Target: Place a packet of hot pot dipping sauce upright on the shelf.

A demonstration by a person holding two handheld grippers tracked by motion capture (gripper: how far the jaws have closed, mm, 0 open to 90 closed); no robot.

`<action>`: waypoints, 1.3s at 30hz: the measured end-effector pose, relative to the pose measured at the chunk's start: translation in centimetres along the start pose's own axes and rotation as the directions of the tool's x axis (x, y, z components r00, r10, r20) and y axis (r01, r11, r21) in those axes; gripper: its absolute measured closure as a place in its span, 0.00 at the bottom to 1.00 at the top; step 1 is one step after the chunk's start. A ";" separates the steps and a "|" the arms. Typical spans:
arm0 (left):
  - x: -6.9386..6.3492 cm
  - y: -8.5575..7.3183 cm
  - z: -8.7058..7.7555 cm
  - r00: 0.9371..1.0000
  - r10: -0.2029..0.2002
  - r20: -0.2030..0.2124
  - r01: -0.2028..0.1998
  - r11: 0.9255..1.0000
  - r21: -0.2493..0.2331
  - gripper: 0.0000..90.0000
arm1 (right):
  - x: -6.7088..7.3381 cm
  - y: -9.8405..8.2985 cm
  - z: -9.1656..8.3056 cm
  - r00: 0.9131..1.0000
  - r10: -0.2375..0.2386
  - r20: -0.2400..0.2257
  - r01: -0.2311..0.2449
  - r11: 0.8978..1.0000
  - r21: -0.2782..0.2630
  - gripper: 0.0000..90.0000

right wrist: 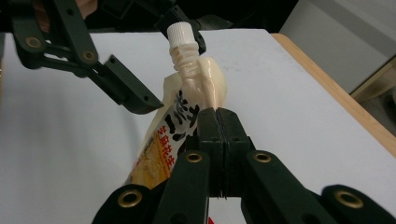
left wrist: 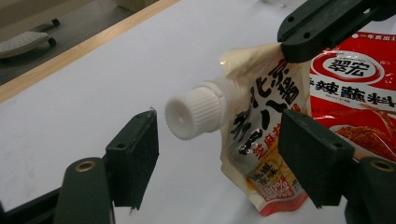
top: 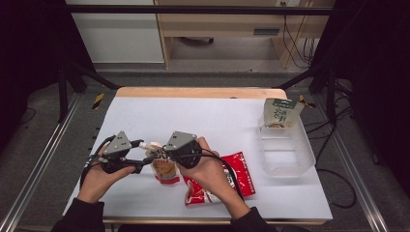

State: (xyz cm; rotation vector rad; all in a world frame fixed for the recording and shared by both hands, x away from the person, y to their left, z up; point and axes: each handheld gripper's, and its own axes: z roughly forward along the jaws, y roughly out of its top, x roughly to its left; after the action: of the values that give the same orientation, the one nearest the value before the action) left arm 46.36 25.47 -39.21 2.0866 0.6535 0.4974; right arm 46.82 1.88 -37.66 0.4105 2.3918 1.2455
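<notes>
We are looking at a lab-style recording bench: a white-covered table (top: 212, 121) with a wooden edge is standing inside a dark metal frame (top: 193, 9), black curtains are hanging at both sides, cables (top: 295, 43) are trailing across the grey floor, and plain office cabinets (top: 212, 24) are standing behind.

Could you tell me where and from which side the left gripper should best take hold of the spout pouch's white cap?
Probably on the ribbed sides of the white cap, closing across it. The left gripper already straddles it with jaws apart, while the right gripper pinches the spout pouch below the neck, steadying it.
</notes>
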 end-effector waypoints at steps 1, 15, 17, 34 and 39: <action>-0.1 0.1 0.0 1.000 0.001 -0.003 -0.001 1.000 -0.005 0.35 | 0.1 0.0 -0.1 1.000 0.001 0.000 -0.001 1.000 -0.002 1.00; -0.1 0.5 0.3 0.999 -0.015 0.048 0.017 0.999 -0.044 0.57 | 0.5 -0.3 -0.7 1.000 0.024 -0.018 -0.024 1.000 -0.008 0.99; -0.1 0.5 0.2 0.999 -0.022 0.050 0.025 0.999 -0.048 0.63 | 0.4 -0.4 -0.7 0.999 0.028 -0.019 -0.028 1.000 -0.005 0.99; -1.3 1.8 -0.3 0.993 0.021 0.116 -0.017 0.999 -0.031 0.81 | -0.6 -0.8 -1.3 1.000 0.031 0.006 -0.031 0.998 0.061 0.82; -1.5 2.2 -1.0 0.993 0.045 0.107 -0.042 0.999 -0.029 0.81 | -0.9 -0.3 -2.4 1.000 0.001 0.029 -0.005 0.994 0.107 0.64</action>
State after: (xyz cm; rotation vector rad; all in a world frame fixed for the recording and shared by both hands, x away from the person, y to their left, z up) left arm 45.20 24.08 -37.03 2.0906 0.5368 0.4121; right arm 46.42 -0.37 -36.53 0.4610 2.4413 1.1089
